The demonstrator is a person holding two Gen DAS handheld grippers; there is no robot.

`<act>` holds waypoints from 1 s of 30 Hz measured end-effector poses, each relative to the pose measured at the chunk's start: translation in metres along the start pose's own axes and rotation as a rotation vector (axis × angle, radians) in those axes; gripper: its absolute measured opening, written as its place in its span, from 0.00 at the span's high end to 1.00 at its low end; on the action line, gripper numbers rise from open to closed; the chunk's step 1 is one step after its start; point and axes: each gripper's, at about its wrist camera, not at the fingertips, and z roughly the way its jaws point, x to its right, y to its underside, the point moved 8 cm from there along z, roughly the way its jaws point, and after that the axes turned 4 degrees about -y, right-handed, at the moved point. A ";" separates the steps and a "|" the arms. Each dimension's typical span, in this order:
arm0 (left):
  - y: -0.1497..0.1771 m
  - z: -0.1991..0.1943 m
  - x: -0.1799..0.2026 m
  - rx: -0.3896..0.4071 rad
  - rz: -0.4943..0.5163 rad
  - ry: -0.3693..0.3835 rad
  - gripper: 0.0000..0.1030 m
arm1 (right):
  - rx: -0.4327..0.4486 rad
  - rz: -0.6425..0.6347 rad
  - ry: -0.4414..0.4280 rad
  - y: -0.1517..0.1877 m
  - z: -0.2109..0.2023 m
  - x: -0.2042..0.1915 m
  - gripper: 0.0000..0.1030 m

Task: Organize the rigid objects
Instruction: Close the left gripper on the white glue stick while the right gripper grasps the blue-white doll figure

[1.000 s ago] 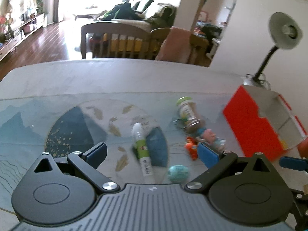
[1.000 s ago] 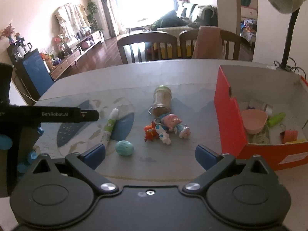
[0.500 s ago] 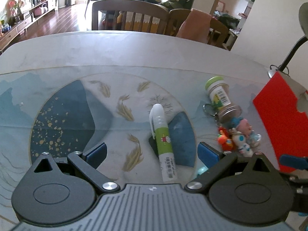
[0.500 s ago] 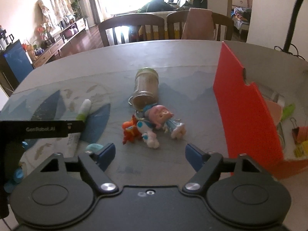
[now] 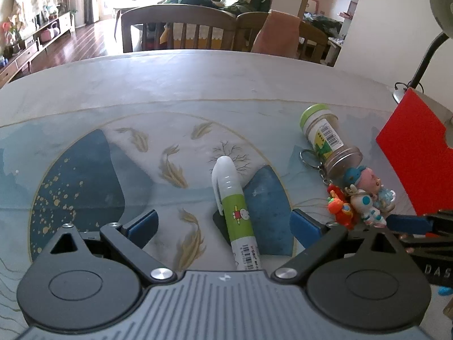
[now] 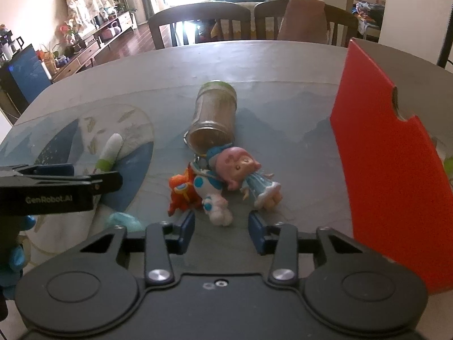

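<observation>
Green and white, a plastic correction pen [image 5: 236, 215] with a small cartoon rabbit on its label lies flat on the table mat painted with blue hills and golden fish [image 5: 85, 175]. The left gripper [image 5: 223, 223] stands low over this pen, jaws wide; the pen lies between the two blue pads and neither pad touches it. These jaws are closing a little.

Just to the right lies a clear spice jar with a pale green cap [image 5: 325, 138] on its side, its cap pointing away from the camera. A metal key ring [image 5: 308, 155] lies beside the jar, and a chain goes from it to a cluster of small toy figures [image 6: 223, 181]: an orange one, a white and blue one, and a doll with pink hair in a light blue dress.

The right gripper [image 6: 220, 232] hangs just before this cluster. Its jaws are closing and already narrow; the white and blue figure's feet are just at the gap between the blue pads, but the pads do not press on anything.

A small turquoise egg-shaped object [image 6: 123, 221] lies near the left pad of the right gripper. On the right stands a red cardboard box [image 6: 382, 170], well apart from the pen; its inside is mostly hidden.
</observation>
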 end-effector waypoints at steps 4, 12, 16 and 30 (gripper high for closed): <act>-0.002 0.001 0.000 0.014 0.002 -0.020 0.21 | 0.006 -0.015 -0.001 -0.003 0.003 -0.001 0.66; -0.008 0.002 -0.002 0.027 0.008 -0.034 0.53 | 0.013 -0.053 -0.017 -0.006 0.004 -0.008 0.82; -0.009 0.001 0.001 0.023 0.028 -0.027 0.72 | 0.027 -0.043 -0.017 -0.008 -0.001 -0.009 0.83; -0.008 -0.021 -0.001 0.011 -0.010 0.024 0.79 | 0.092 0.012 -0.037 -0.011 -0.047 -0.015 0.83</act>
